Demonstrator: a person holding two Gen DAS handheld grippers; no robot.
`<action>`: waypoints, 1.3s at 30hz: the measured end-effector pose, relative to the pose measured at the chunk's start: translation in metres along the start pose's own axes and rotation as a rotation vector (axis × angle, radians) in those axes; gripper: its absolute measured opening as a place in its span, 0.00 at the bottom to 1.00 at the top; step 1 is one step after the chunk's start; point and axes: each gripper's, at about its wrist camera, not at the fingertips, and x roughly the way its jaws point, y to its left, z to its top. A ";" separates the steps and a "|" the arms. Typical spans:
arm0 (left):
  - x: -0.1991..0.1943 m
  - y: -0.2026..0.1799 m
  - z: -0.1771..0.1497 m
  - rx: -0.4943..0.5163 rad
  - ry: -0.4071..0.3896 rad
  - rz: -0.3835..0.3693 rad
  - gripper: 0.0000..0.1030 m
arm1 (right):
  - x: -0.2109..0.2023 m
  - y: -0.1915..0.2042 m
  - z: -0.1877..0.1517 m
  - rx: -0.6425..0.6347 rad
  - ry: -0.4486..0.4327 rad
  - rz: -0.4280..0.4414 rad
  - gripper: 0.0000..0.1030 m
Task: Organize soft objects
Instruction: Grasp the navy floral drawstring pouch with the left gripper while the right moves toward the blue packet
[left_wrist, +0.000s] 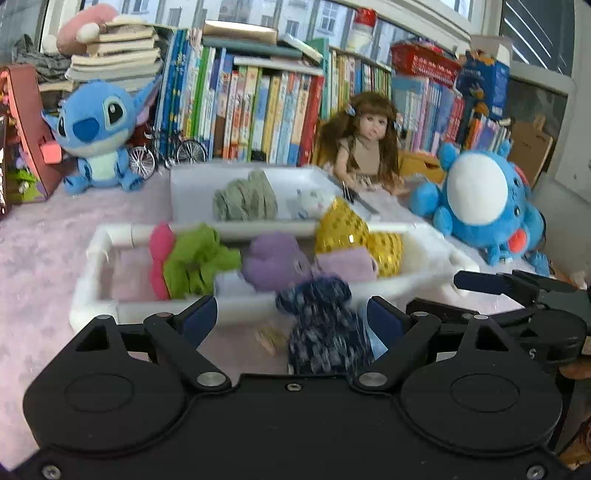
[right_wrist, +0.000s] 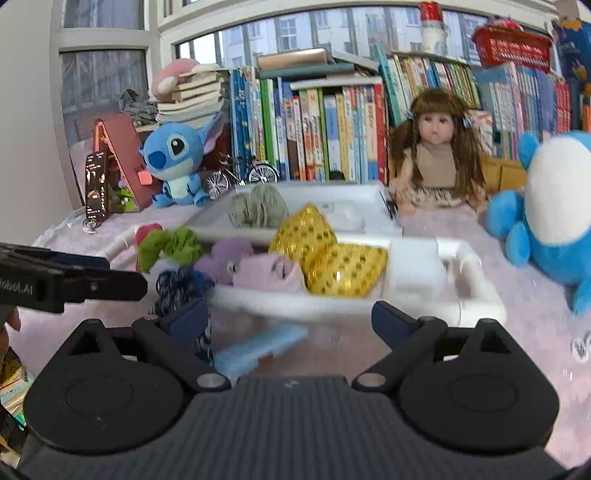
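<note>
Two pairs of tongs are seen side by side, both standing wide and gripping nothing. Between the fingers of the left tongs (left_wrist: 291, 317) a dark blue patterned cloth (left_wrist: 325, 325) is seen, blurred, with a clear gap to each pad; whether it rests on the bench or is in mid-fall cannot be told. Its long axis runs roughly along the tongs' pointing line, from the near edge toward the near white tray (left_wrist: 92, 291). In the right wrist view the same cloth lies at the left finger of the right tongs (right_wrist: 290, 319), outside the gap, so the left hand is judged the nearer and better aligned. A light blue flat item (right_wrist: 258, 350) is seen on the bench within the right tongs' gap.

Just beyond, the near tray is filled with a pink and green cloth (left_wrist: 192, 258), a purple soft toy (left_wrist: 273, 262) and gold sequinned pieces (left_wrist: 354, 240). Behind it, a second white tray (left_wrist: 184, 184) is seen with a grey-green bundle (left_wrist: 243, 199).
</note>
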 end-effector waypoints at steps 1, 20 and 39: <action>-0.001 -0.001 -0.006 -0.002 0.005 0.002 0.85 | -0.001 0.000 -0.004 0.007 0.004 -0.004 0.96; 0.023 -0.012 -0.033 -0.098 0.089 -0.017 0.75 | 0.005 0.013 -0.044 -0.032 0.053 -0.063 0.96; 0.049 -0.031 -0.034 -0.069 0.078 0.002 0.46 | 0.014 0.025 -0.047 -0.063 0.045 -0.051 0.96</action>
